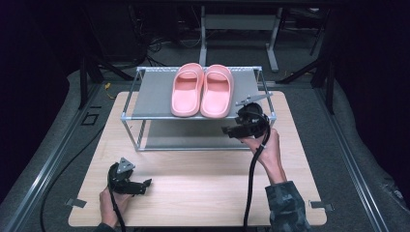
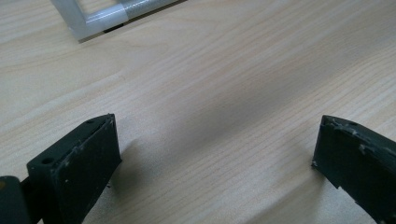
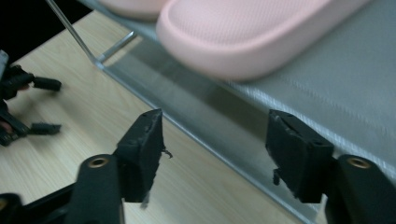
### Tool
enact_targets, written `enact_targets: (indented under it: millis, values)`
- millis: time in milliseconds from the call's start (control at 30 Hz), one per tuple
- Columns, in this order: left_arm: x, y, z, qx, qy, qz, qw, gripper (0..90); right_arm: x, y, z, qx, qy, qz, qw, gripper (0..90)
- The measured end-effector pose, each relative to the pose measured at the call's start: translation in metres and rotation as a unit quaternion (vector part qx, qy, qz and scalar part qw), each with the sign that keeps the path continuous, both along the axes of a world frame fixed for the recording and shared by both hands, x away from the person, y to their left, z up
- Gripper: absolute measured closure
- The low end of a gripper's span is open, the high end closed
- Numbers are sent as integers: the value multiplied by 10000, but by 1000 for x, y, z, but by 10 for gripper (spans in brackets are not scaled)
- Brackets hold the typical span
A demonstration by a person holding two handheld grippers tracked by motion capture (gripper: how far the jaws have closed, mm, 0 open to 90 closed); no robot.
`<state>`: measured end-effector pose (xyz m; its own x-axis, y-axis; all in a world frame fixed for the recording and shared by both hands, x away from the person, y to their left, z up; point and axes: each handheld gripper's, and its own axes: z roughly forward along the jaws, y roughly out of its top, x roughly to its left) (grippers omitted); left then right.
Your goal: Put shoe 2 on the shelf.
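Observation:
A pair of pink slippers (image 1: 202, 90) lies side by side on the top shelf of a grey metal rack (image 1: 150, 99) at the back of the wooden table (image 1: 193, 179). My right gripper (image 1: 228, 130) hovers open at the rack's front right, just below the right slipper's heel. In the right gripper view that gripper (image 3: 215, 137) has its jaws spread before the shelf edge (image 3: 219, 112), with the slipper's heel (image 3: 243, 32) above and nothing between them. My left gripper (image 1: 145, 185) rests open low over the table's front left; its jaws (image 2: 215, 135) hold nothing.
The rack's lower shelf (image 1: 188, 140) lies bare under the top one. A corner of the rack's frame (image 2: 95, 18) shows at the top left of the left gripper view. Dark floor, cables and stand legs surround the table.

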<state>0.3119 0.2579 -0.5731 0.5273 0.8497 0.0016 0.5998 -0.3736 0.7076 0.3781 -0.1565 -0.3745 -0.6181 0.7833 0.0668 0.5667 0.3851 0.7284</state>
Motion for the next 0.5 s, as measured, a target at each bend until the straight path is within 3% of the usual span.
enact_targets:
  millis: [300, 367, 500]
  values:
    - [0, 0, 0, 6, 2, -3, 10000, 2, -29, -25, -53, -259, 218, -130, 9993, 165]
    - [0, 0, 0, 6, 3, -4, 10000, 2, -35, -30, -70, -383, 300, -238, 9985, 149]
    - [0, 0, 0, 6, 1, -6, 10000, 2, -45, -41, -102, -363, 429, -325, 9979, 141]
